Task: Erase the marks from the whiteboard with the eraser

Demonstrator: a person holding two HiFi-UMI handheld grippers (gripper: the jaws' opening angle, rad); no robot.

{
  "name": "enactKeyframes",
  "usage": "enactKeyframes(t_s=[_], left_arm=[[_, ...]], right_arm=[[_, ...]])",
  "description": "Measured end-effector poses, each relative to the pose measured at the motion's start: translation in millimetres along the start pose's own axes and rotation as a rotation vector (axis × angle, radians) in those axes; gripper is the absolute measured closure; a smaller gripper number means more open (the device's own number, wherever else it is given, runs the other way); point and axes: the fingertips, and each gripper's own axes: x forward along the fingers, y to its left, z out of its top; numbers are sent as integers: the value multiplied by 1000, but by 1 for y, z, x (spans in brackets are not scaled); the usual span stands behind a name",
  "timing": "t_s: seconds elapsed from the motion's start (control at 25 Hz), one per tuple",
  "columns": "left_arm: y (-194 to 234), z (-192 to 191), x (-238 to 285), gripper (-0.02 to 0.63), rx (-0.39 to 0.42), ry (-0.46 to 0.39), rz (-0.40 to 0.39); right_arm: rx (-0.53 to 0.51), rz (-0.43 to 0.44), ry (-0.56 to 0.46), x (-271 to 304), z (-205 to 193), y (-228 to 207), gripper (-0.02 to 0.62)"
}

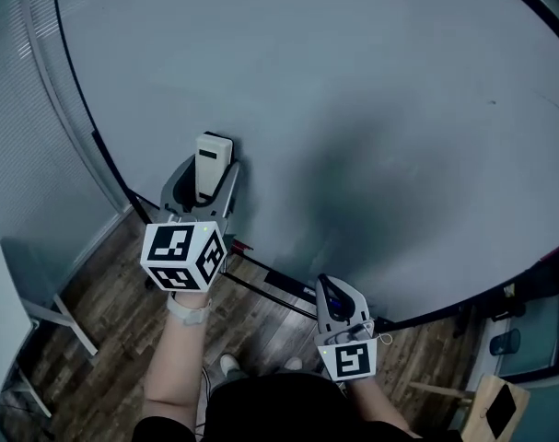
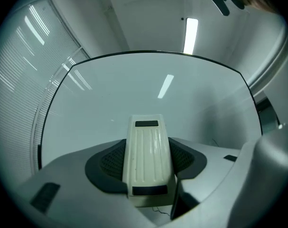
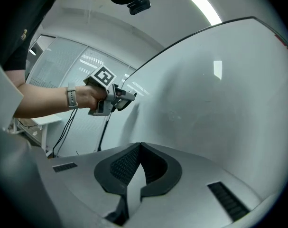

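Gripping a cream plastic eraser (image 2: 147, 160) at the pale whiteboard (image 1: 353, 81), your left gripper (image 1: 208, 175) is raised; your right gripper (image 3: 140, 165) is closed, empty.

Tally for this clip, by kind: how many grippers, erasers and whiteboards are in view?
grippers: 2, the left gripper and the right gripper
eraser: 1
whiteboard: 1
total: 4

Left tongs (image 1: 210, 171) raised, clamped on eraser (image 1: 213, 151), right tongs (image 1: 326, 288) lower, jaws together
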Motion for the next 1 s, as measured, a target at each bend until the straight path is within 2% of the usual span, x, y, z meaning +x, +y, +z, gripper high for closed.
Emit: enactKeyframes(t_s=[0.24,0.44,0.52,0.64,0.76,0.88,1.0], left_arm=[[37,-56,-79,342,94,121,110],[54,-104,-145,342,58,225,186],[58,-120,-168,342,69,260,211],[57,-141,-199,342,97,295,239],[53,-158,-223,342,117,321,269],[49,-165,-238,342,124,323,280],[46,-168,-250,342,146,331,297]], right_arm=[[35,172,-13,28,-2,46,568],[118,289,32,41,-14,77,568],[128,343,40,46,-16,91,566],[116,434,51,53,-17,112,566],[158,519,77,56,-21,129,566],[201,575,102,60,-26,141,566],[196,617,115,62,-30,149,566]])
